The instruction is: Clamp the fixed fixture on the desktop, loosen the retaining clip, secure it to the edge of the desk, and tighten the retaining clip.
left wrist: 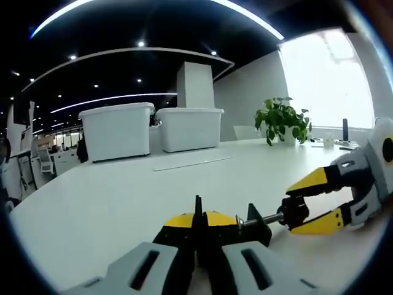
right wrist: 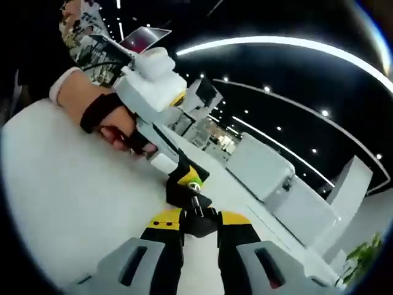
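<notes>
The fixture [left wrist: 249,226] lies on the white counter [left wrist: 123,203], its body pinched between the left gripper [left wrist: 198,226] fingers, mostly hidden. The right gripper [left wrist: 310,203], level from the right, pinches its screw knob [left wrist: 295,212].

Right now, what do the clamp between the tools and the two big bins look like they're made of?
The clamp looks like matte black metal or plastic; its screw is shiny, so probably steel. The bins look like smooth, white, slightly translucent plastic, with lipped lids.
</notes>
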### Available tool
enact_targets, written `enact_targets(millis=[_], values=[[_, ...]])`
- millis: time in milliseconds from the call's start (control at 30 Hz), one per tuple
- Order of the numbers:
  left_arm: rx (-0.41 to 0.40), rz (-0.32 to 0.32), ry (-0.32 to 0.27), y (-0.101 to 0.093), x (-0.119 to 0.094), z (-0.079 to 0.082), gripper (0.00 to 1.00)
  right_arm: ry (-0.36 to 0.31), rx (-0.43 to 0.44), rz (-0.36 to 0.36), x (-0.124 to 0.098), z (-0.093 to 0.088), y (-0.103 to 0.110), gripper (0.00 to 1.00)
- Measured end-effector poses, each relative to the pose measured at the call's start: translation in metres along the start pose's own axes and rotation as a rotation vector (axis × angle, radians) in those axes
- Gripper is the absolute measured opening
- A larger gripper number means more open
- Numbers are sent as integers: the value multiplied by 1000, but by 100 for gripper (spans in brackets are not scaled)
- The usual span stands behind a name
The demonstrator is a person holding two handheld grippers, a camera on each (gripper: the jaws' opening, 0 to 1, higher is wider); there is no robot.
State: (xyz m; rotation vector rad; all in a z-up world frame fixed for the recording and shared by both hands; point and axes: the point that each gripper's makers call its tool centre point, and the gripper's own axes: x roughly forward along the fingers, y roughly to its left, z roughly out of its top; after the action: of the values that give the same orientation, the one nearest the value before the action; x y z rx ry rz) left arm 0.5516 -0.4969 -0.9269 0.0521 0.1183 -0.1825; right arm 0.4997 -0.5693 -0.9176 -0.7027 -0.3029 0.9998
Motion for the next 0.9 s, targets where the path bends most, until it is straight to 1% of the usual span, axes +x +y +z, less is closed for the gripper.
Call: enact_targets(millis=[67,100,167,200,233,300,533,567,633,667,700,733,767,800,867,900], values=[[0,0,0,0,-1,0,4,2,-19,-3,0,0,-1,19],[-2,1,1,0,-1,0,4,4,-53,-7,-1,0,-1,19],[-2,1,1,0,-1,0,4,23,-164,-16,-1,0,2,20],[-2,3,1,0,-1,0,4,18,-192,-28,0,3,1,19],[-3,3,2,0,-1,0,4,26,-181,-25,-1,3,3,19],[-3,4,1,1,-1,0,4,23,-178,-26,-1,4,0,19],[-2,2,2,1,0,0,4,29,-128,-16,-1,6,-2,22],[-3,2,2,1,0,0,4,34,-97,-4,-2,5,0,23],[-1,1,2,0,0,0,4,29,6,19,-2,6,-1,30],[-2,1,2,0,0,0,4,22,93,8,-3,6,-7,33],[-2,1,2,0,1,0,4,12,213,-9,-4,5,-12,37],[-3,0,2,0,1,0,4,12,293,-9,-4,3,-16,39],[-3,-1,2,0,1,0,4,16,438,-14,-4,1,-20,40],[-3,-2,1,0,1,0,4,9,570,18,-3,-1,-19,41],[-1,-3,1,0,1,1,4,20,725,3,-2,-6,-25,41],[-1,-3,1,0,0,1,4,10,781,15,-1,-6,-24,41]])
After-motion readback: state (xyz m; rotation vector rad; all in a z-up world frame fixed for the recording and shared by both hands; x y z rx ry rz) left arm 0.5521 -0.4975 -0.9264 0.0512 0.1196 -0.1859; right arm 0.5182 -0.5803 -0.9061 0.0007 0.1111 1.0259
